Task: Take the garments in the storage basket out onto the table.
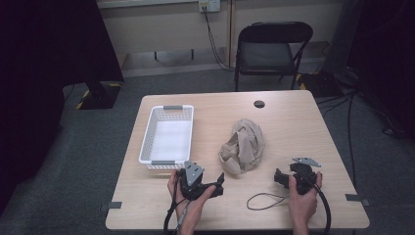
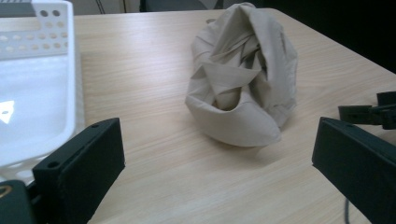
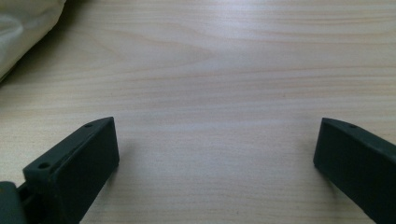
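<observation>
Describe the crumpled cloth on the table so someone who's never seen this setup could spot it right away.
Start at the light wooden table and find the white plastic basket on its left half. Just to the basket's right, near the table's middle, lies the beige cloth, ahead of the open left gripper. It is the soft, bunched-up heap of folds among otherwise hard things.

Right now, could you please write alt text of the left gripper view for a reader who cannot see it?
A crumpled beige cloth bundle lies on a light wooden table, straight ahead between the open black jaws of the left gripper, which touch nothing. A white perforated plastic basket stands at the left edge, and part of the right gripper shows at the right.
</observation>
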A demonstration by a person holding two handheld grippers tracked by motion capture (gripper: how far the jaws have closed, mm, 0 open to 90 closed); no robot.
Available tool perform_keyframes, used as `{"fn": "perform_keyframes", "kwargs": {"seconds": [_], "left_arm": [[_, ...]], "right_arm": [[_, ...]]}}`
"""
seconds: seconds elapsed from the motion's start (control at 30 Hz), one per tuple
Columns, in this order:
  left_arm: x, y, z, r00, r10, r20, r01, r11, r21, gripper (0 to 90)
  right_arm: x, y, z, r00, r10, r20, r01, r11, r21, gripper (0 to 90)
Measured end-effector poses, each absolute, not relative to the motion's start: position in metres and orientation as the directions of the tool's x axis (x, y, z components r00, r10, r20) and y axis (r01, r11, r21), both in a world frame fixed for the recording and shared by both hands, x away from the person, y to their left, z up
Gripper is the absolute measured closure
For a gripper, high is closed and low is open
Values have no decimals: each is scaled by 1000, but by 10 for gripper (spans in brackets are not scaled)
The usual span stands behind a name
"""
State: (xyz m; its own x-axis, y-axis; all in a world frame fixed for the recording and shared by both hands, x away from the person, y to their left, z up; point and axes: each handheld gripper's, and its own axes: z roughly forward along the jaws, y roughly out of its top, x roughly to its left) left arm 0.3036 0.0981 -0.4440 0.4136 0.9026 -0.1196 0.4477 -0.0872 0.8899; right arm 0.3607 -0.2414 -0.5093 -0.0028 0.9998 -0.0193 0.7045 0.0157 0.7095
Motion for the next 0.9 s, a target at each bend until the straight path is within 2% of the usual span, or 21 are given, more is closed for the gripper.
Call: {"fn": "perform_keyframes", "kwargs": {"seconds": [0.67, 0.9], "left_arm": [[306, 136, -476, 248, 960, -130, 542, -27, 840, 15], [312, 141, -489, 213, 972, -95, 587, -50, 808, 4]], "right_arm": [[361, -241, -509, -3, 1000, -20, 705, 16, 709, 0], [361, -241, -509, -3, 1000, -19, 705, 16, 709, 0]]}}
